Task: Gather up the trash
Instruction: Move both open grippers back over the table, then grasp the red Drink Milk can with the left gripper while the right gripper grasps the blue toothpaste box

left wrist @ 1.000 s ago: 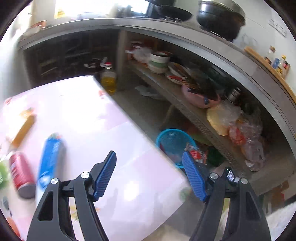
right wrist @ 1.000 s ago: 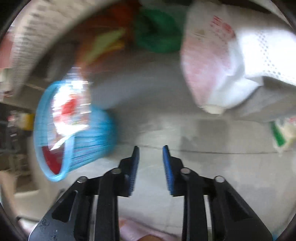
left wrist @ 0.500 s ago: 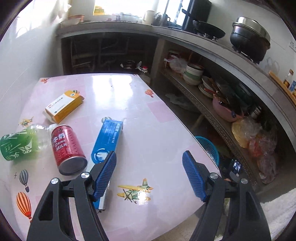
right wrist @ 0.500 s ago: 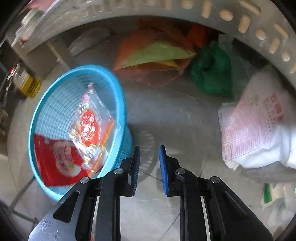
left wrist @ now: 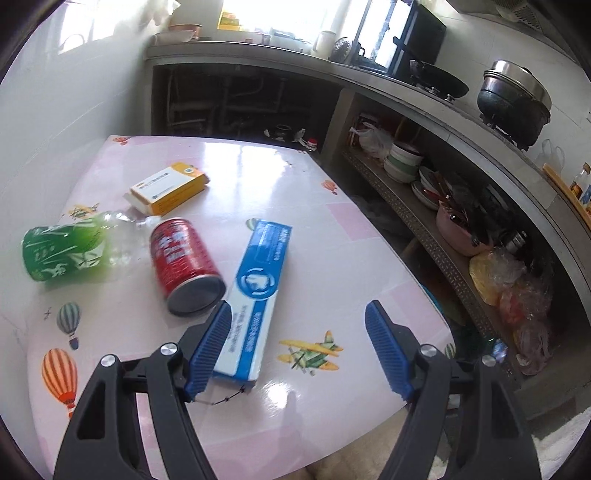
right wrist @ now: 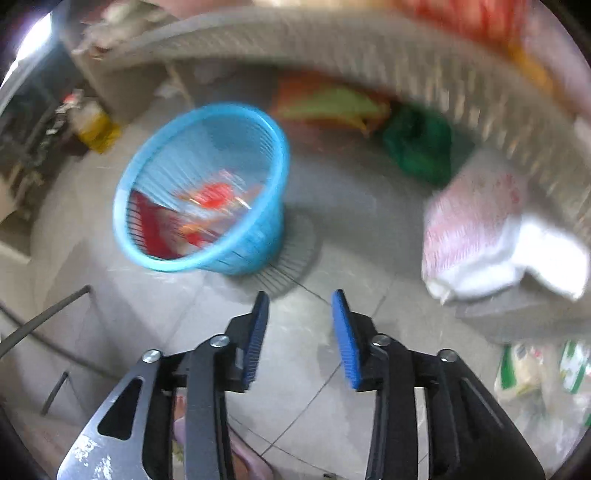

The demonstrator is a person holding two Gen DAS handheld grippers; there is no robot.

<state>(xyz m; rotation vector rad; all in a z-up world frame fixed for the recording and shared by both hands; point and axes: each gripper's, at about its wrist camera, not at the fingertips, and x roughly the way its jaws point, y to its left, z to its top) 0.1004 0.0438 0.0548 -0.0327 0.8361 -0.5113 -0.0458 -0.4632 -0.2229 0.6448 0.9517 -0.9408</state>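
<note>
The left gripper (left wrist: 297, 345) hung with jaws apart over the blue carton (left wrist: 255, 299) beside the red can (left wrist: 184, 266); light, stiff, best pinched across its narrow width. The right gripper (right wrist: 300, 339) was opening, empty.

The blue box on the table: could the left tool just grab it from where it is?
Probably yes. The left tool is open and empty, the blue box lies flat just ahead, nothing covers it; the red can sits close beside.

- My left wrist view is sharp and bright; daylight pours through the window (left wrist: 280, 18), blown out, glaring off the table (left wrist: 236, 162).
- My right wrist view is dimmer, motion-smeared; the blue basket (right wrist: 207, 254) casts a ribbed shadow.
- Fisheye bends both edges.
</note>
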